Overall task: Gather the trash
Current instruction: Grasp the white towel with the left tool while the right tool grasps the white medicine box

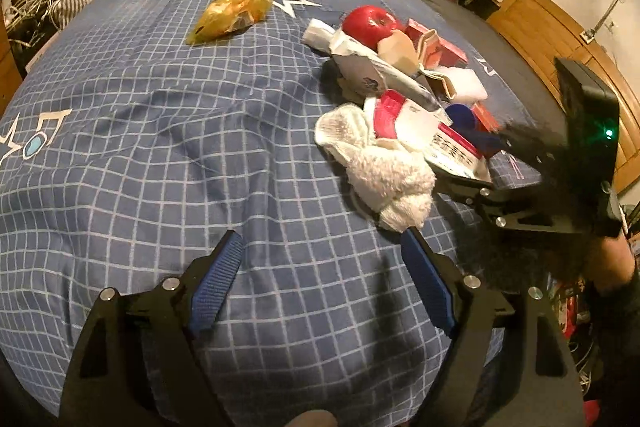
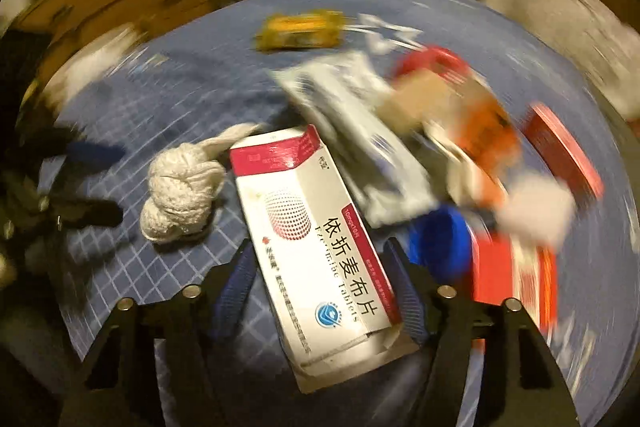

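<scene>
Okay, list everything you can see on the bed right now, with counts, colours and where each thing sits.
bedspread: one, blue with white grid, under everything
yellow bag: one, yellow, far side, apart from the pile
apple: one, red, far end of the pile
red boxes: several, count unclear, beside the apple
white cloth: one, knotted, near end of the pile
tablet box: one, white and magenta, between the right gripper's fingers
blue cap: one, right of the tablet box
left gripper: open, above bare bedspread
right gripper: around the tablet box; grip unclear through blur
</scene>
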